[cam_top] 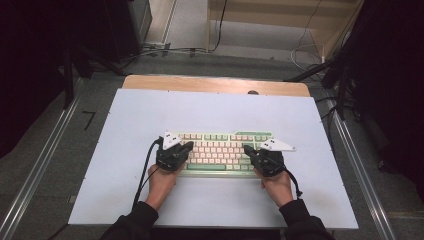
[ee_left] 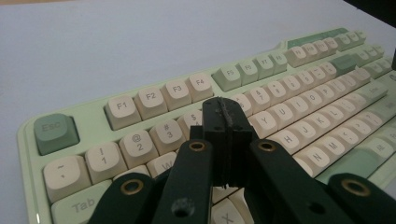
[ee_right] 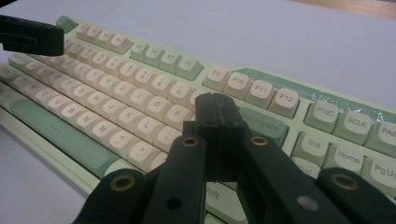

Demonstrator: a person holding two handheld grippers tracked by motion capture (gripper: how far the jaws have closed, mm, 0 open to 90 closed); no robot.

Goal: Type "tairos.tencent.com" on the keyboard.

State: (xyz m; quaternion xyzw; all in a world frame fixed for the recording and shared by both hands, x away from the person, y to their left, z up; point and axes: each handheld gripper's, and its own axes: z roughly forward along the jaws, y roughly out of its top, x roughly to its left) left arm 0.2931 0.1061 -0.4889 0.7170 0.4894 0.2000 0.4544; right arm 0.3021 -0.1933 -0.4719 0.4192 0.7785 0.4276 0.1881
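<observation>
1. Nearest the camera in the high view, the person's two dark-sleeved forearms come in from the bottom edge, each hand carrying a black two-jaw gripper.
2. The left gripper (cam_top: 186, 146) hangs over the left end of the pale green plastic keyboard with cream and green keycaps (cam_top: 220, 150). In the left gripper view its jaws are clenched together with nothing between them, the tips poised above the number row near the 4 and 5 keys.
3. The right gripper (cam_top: 248, 150) sits over the right part of the keyboard. In the right gripper view its jaws are likewise pressed shut and empty, the tips above the keys just left of the green Backspace key (ee_right: 264, 127).
4. The keyboard lies flat near the middle of the white table sheet (cam_top: 150, 115), its long side facing the person.
5. Judged from this, the step in hand is key pressing with closed jaw tips used as single pokers; neither tip can be seen pushing a key down yet.
6. The next move calls for a short, straight dip of one tip onto one chosen keycap, centred so the neighbours are not caught.
7. Beyond the sheet, the bare wooden table edge (cam_top: 215, 84) runs along the far side.
</observation>
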